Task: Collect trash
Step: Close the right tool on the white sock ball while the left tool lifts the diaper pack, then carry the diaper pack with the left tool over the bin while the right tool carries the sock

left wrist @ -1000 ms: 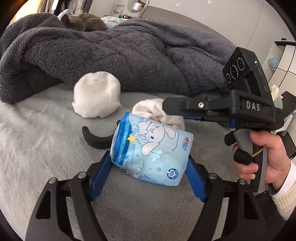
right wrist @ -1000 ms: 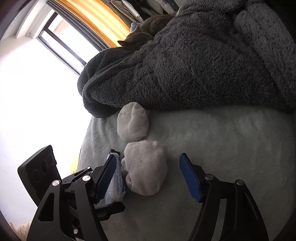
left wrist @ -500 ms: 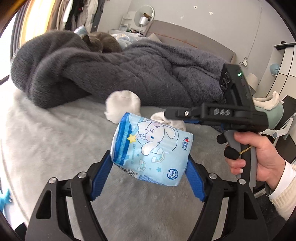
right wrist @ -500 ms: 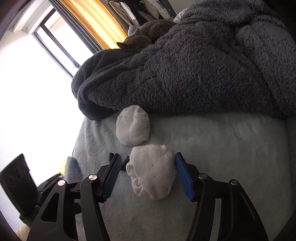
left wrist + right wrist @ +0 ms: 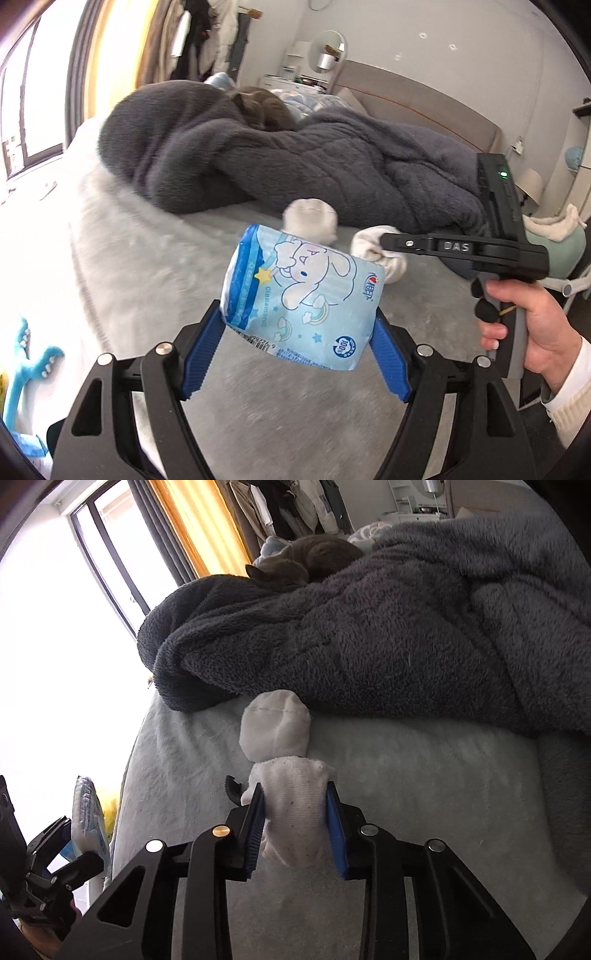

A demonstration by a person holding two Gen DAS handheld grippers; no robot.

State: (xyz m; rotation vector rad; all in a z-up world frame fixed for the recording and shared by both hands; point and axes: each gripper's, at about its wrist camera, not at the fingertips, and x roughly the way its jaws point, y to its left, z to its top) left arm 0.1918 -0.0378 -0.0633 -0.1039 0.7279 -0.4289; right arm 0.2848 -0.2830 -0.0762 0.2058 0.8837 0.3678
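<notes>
1. Left gripper (image 5: 297, 334): blue-padded fingers clamped on the pale blue cartoon-printed plastic tissue packet (image 5: 301, 297); packet now lifted clear of the pale grey plush bed (image 5: 147, 280), where a second ago it lay.
2. Right gripper (image 5: 295, 825): fingers, apart a second ago, now pressed on both sides of the near white balled sock (image 5: 295, 805), resting on the bed.
3. Far white balled sock (image 5: 275, 725): touching the near one, ungrasped.
4. Dark grey fleece blanket (image 5: 388, 638): heaped behind.
5. Judgement: packet collected; sock lift next.
</notes>
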